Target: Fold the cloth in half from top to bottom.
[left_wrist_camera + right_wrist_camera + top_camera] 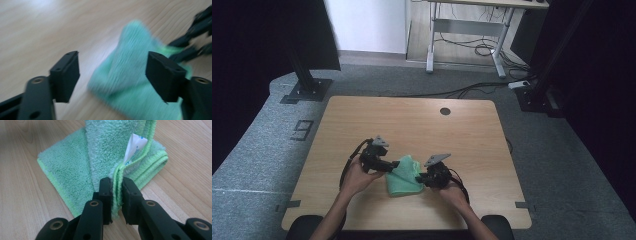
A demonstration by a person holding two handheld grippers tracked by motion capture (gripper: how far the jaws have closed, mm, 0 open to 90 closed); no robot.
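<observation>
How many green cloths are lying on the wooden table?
1. A single folded green microfibre cloth lies near the front edge of the light wooden table, between the two grippers; the right gripper pinches its edge. Nothing seems hidden.

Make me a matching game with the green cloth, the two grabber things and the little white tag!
Things:
1. left gripper
2. right gripper
3. green cloth
4. white tag

States:
A. pinching the cloth's edge
B. folded on the wooden table, one part lifted
C. jaws apart, nothing pinched between them
D. sticking out from the cloth's hem

Pairs: 1-C, 2-A, 3-B, 4-D
</observation>
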